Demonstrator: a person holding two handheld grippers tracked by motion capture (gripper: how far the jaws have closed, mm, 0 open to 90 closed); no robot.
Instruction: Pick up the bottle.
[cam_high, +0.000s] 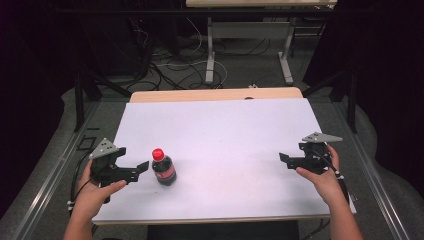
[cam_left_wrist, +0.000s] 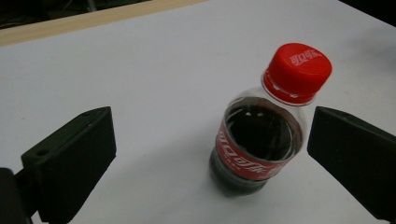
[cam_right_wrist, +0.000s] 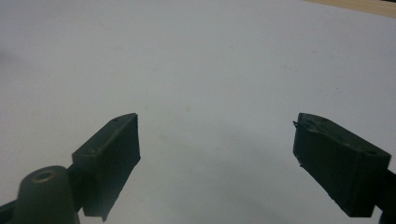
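A small cola bottle (cam_high: 164, 169) with a red cap and red label stands upright on the white table top (cam_high: 220, 135), towards its front left. My left gripper (cam_high: 142, 167) is just left of it, jaws open and pointing at the bottle. In the left gripper view the bottle (cam_left_wrist: 261, 140) stands ahead between the two black jaws, nearer the right one, with no pad touching it. My right gripper (cam_high: 284, 159) is held above the table's right side, far from the bottle. Its jaws (cam_right_wrist: 217, 140) stand apart over bare white surface with nothing between them.
The white sheet covers a wooden table whose far edge (cam_high: 215, 94) shows as a light strip. Beyond it lie cables on the floor and the legs of another table (cam_high: 210, 55). Dark curtains and metal frame rails flank both sides.
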